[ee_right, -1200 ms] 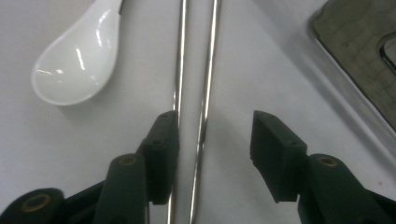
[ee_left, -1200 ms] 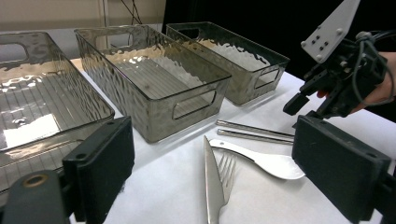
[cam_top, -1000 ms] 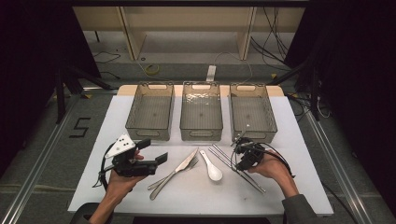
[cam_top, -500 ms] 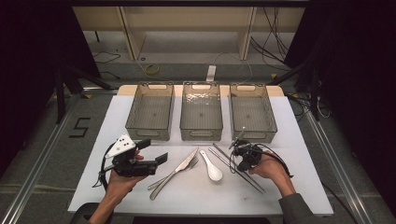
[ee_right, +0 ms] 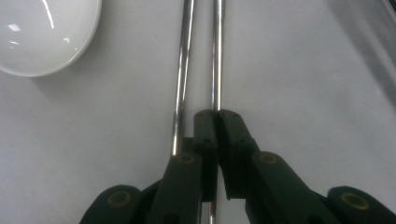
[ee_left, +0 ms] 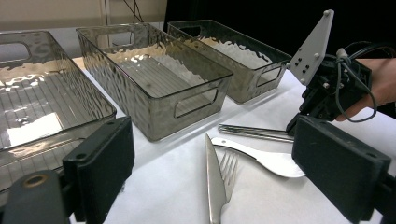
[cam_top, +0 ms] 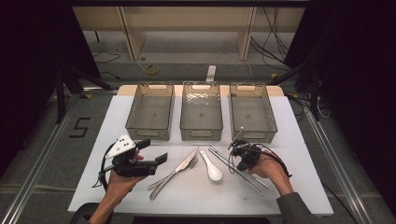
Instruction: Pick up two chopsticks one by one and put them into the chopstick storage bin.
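Note:
Two metal chopsticks (cam_top: 222,156) lie side by side on the white table (cam_top: 299,140), right of a white spoon (cam_top: 212,171). My right gripper (cam_top: 240,156) points down onto them. In the right gripper view its jaws have just been closing, and my right gripper (ee_right: 215,119) is now shut on the right-hand chopstick (ee_right: 216,56). The other chopstick (ee_right: 183,70) runs free past the left jaw. My left gripper (cam_top: 154,150) is held level at the left, open and empty, facing the knife (ee_left: 212,182) and fork (ee_left: 229,170).
Three clear plastic bins stand in a row behind the cutlery: left (cam_top: 149,135), middle (cam_top: 201,135), right (cam_top: 254,135). The knife (cam_top: 183,164) and fork (cam_top: 169,179) lie slanted between my two hands. The spoon bowl (ee_right: 42,32) is close to the chopsticks.
The right hand has shifted slightly over the chopsticks. The left hand and the cutlery have stayed where they were.

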